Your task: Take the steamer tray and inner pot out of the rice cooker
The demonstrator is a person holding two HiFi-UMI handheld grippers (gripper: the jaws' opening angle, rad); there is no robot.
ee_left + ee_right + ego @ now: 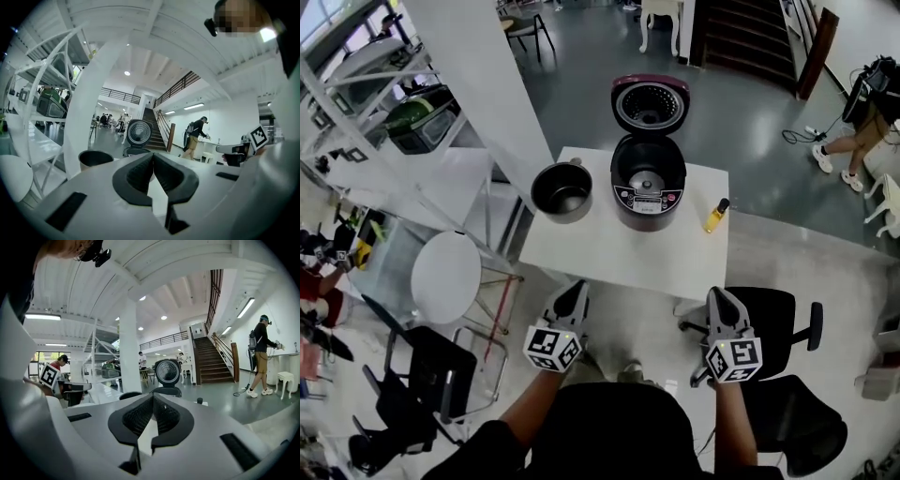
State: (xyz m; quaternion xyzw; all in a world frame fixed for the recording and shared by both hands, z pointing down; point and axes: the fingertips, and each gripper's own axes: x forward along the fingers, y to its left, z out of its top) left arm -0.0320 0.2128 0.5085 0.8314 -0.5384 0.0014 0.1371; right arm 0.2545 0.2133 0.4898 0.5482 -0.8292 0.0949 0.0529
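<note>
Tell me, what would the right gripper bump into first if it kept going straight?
Most likely the rice cooker. It stands almost dead ahead of the right gripper, beyond its shut, empty jaws. Depth is hard to judge, so the white table might come first.

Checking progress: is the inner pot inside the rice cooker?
No, the inner pot stands on the table left of the open rice cooker.

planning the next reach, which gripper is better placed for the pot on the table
Probably left. The pot sits left of the rice cooker, ahead of the left gripper; the right gripper would cross the cooker.
</note>
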